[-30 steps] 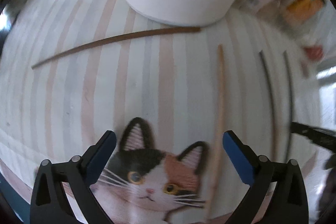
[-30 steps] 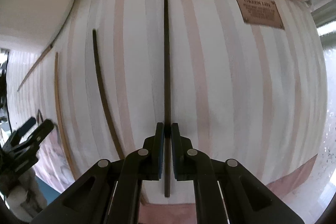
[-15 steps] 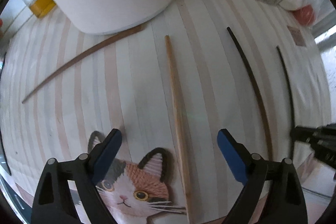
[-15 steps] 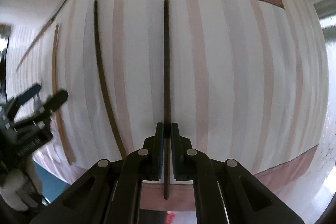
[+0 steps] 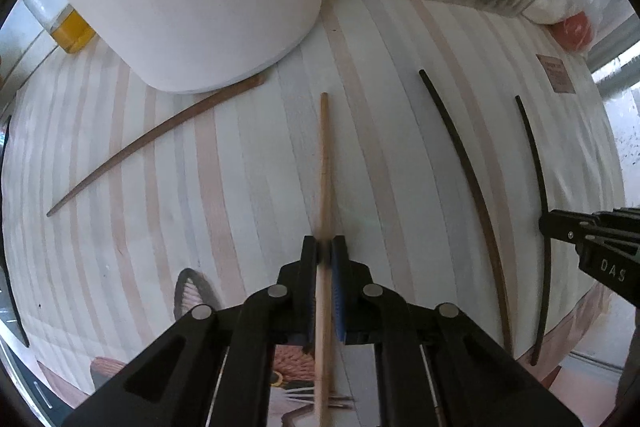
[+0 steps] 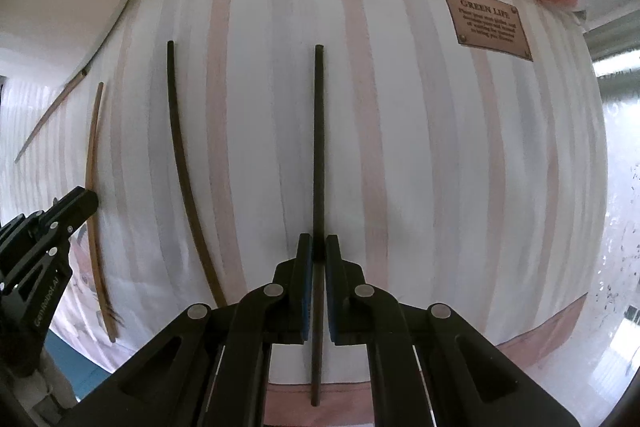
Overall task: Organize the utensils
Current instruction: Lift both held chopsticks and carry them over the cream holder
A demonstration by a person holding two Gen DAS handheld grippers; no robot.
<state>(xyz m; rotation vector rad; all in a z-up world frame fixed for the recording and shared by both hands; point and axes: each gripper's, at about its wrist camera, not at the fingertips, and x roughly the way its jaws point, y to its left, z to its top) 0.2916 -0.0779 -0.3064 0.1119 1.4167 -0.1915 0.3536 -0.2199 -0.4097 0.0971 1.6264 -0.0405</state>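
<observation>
Now both pinched: left gripper (image 5: 325, 255) clamping the light chopstick (image 5: 325, 163), right gripper (image 6: 318, 255) clamping the black chopstick (image 6: 319, 147), each lying flat on the striped tabletop (image 6: 420, 167). Lift level, grip steady, avoid the loose dark chopstick (image 6: 184, 163) between.

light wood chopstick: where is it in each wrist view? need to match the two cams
Left wrist: light wood chopstick runs up the centre, clamped in the left claw.
Right wrist: same stick at far left, beside the left claw.
Shared landmark: brown label patch, on the striped cloth.
</observation>
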